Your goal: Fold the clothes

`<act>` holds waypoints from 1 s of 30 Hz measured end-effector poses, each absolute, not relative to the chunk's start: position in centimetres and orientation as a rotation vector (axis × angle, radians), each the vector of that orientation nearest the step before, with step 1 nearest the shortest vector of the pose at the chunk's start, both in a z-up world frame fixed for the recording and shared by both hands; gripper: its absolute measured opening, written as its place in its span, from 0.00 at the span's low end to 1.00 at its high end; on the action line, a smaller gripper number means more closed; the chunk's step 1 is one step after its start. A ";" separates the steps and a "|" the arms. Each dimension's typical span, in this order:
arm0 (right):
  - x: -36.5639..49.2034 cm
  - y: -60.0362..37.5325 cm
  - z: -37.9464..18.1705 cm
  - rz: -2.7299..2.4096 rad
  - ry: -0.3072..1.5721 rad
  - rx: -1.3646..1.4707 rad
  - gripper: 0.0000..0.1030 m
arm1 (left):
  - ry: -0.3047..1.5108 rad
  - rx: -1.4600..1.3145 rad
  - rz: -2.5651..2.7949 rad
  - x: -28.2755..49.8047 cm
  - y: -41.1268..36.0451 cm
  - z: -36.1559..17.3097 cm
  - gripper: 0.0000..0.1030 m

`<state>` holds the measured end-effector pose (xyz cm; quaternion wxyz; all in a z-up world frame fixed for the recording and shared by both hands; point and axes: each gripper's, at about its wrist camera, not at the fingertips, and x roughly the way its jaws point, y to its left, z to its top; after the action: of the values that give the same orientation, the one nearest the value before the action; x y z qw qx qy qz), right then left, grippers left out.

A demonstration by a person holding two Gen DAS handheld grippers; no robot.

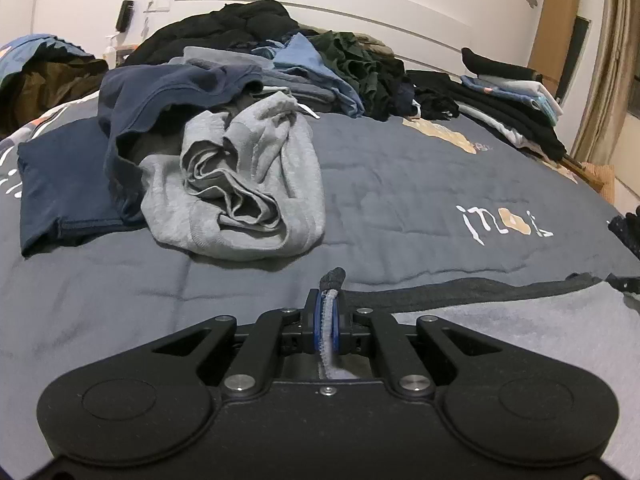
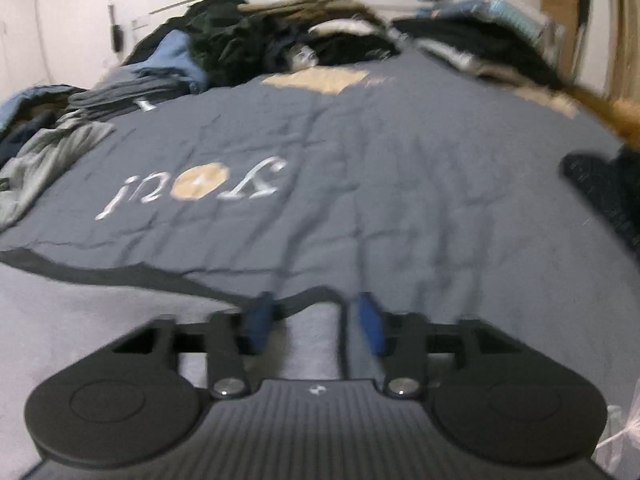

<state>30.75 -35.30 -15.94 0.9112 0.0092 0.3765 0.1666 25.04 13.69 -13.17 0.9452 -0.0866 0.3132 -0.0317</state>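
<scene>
broadly, a bed covered by a slate-blue quilt [image 1: 400, 184] is seen in both wrist views, with a white and tan printed motif [image 2: 200, 188] near its middle. along the far edge an unsorted pile of dark and blue clothes [image 1: 280, 52] is heaped, and a stack of folded items [image 1: 516, 100] is set at the far right. a crumpled grey garment [image 1: 248, 184] lies left of centre, partly over a navy shirt [image 1: 68, 184].

the garment in hand is a light grey garment with a dark trim band [image 1: 500, 320]. it is spread at the near edge of the quilt, directly under both grippers. its trimmed edge is judged to run crosswise, from one gripper to the other, so the long axis lies left to right.

the left gripper [image 1: 329, 316] is clamped on a pinch of that trimmed edge; cloth is seen bunched between the blue pads [image 1: 318, 320], and a dark tip of trim sticks out beyond them.

the right gripper [image 2: 314, 320] is blurred. its pads [image 2: 370, 322] are seen apart, straddling the same trim, with light grey cloth between them; no pinch is shown yet.

the edge is thus held at one end only. the coming move is judged to depend on the right pinch being taken on the same edge line, so that the edge can be carried away from the person toward the motif.
</scene>
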 end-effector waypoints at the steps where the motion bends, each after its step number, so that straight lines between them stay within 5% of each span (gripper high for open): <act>1: 30.7 -35.3 -15.9 0.341 0.774 0.032 0.06 | 0.637 -0.182 -0.061 25.0 13.8 -13.2 0.06; 11: 30.3 -37.4 -13.4 0.294 0.618 0.224 0.03 | 0.540 -0.129 -0.023 24.5 12.7 -12.4 0.06; 15: 31.1 -37.1 -15.2 0.266 0.669 0.217 0.04 | 0.630 -0.132 -0.027 25.2 12.6 -13.9 0.10; 18: 31.3 -36.9 -15.7 0.256 0.709 0.191 0.15 | 0.625 -0.188 -0.005 24.9 13.8 -13.4 0.19; 22: 30.7 -36.5 -14.3 0.270 0.684 0.174 0.44 | 0.582 -0.236 0.043 23.6 15.0 -11.1 0.24; 25: 30.1 -35.9 -13.0 0.284 0.676 0.159 0.54 | 0.556 -0.282 0.063 21.7 15.1 -9.5 0.33; 30: 28.0 -34.7 -11.2 0.310 0.648 0.169 0.56 | 0.517 -0.329 0.072 17.6 13.7 -7.8 0.38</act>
<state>27.97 -34.75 -11.20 0.9326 0.0825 0.3168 0.1517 17.56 13.67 -7.82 0.9528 -0.1617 0.2546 0.0357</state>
